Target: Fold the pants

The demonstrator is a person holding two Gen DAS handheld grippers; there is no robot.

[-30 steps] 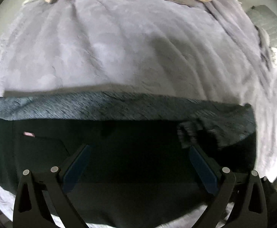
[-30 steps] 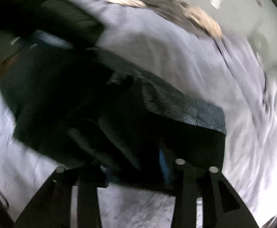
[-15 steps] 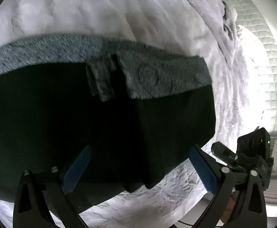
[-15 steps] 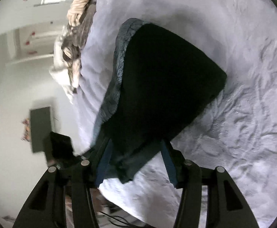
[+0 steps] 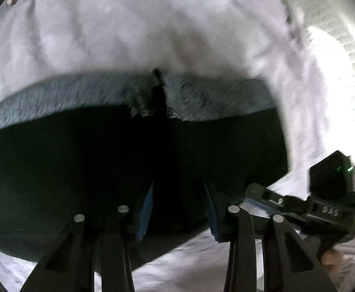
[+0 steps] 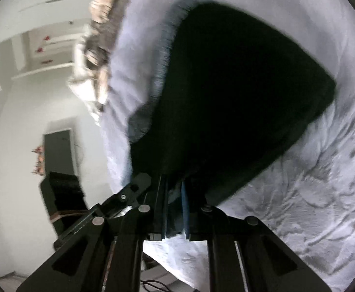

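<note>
Between the blue pads of the left gripper (image 5: 178, 209) sits the near hem of the dark pants (image 5: 104, 170), clamped tight. The right gripper (image 6: 175, 209), just beside it, pinches that hem too. Ahead of both, the pants lie spread on a pale grey blanket (image 5: 128, 36).

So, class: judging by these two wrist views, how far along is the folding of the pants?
Done: the pants lie on the bed cover, grey waistband showing. In hand: the left gripper and right gripper have both shut their jaws on the near edge. Left: no finished fold shows yet; the cloth must be carried over.
</note>
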